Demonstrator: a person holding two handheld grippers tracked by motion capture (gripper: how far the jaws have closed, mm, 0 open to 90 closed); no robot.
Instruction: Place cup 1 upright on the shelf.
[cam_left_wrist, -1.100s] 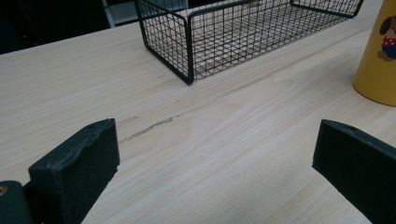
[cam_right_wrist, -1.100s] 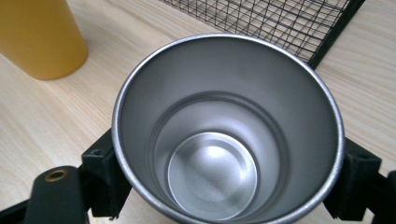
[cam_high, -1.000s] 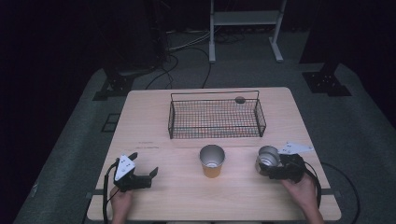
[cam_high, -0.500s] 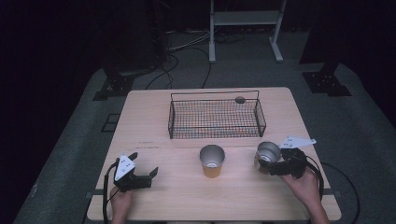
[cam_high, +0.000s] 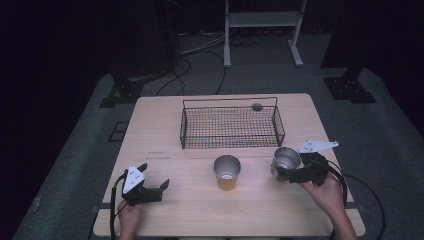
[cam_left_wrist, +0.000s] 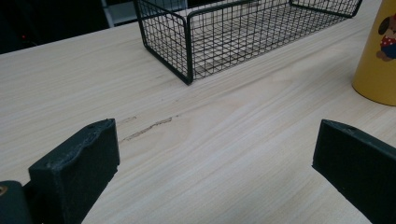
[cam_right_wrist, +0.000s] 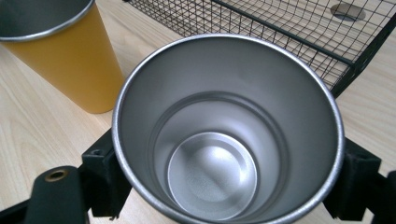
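Here the right gripper (cam_high: 290, 175) holds a steel cup (cam_high: 286, 161) at about four o'clock on the table (cam_high: 160, 135). In the right gripper view the cup (cam_right_wrist: 229, 135) sits squarely between the two black jaws, one pressed against its wall at eight o'clock and the other at four o'clock, its open mouth facing the camera. A yellow cup (cam_high: 227, 172) stands just beside it at nine o'clock, and the wire basket (cam_high: 230, 125) lies at eleven o'clock. The left gripper (cam_high: 150, 189) rests at seven o'clock on the table, jaws spread wide with bare wood between them.
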